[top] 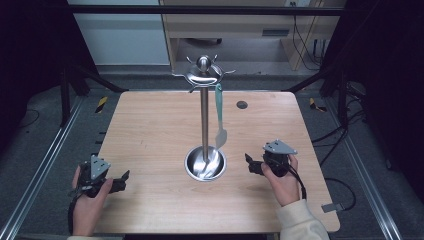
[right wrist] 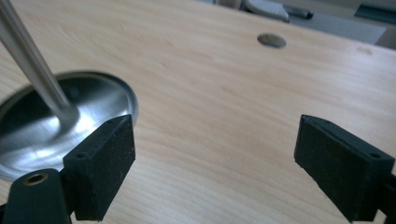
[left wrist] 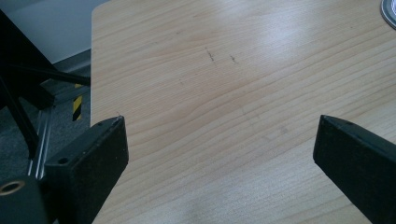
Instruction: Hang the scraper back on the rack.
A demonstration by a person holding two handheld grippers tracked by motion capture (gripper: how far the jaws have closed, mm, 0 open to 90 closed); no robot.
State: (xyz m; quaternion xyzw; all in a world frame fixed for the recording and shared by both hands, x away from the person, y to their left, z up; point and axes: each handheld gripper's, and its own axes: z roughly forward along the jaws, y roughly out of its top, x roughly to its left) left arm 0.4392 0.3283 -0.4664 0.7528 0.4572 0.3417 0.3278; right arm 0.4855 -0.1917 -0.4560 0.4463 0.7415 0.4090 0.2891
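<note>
A steel utensil stand (top: 204, 112) rises from a round dished base (top: 205, 163) at the middle of the wooden table (top: 150, 125). From one of its top hooks hangs a teal spatula (top: 219, 117), blade down. My left gripper (top: 121, 180) rests at the table's front left, open, with bare wood between its jaws (left wrist: 219, 140). To the right of the base my right gripper (top: 249, 163) is open too and holds nothing. In the right gripper view the stand's pole (right wrist: 32, 65) and base (right wrist: 70, 121) lie just left of its jaws (right wrist: 215, 154).
A small round grommet (top: 242, 104) sits in the table's far right part, also seen as a dark disc (right wrist: 272, 40). Metal rails run along both sides of the table. A wooden cabinet (top: 240, 30) stands beyond the far edge.
</note>
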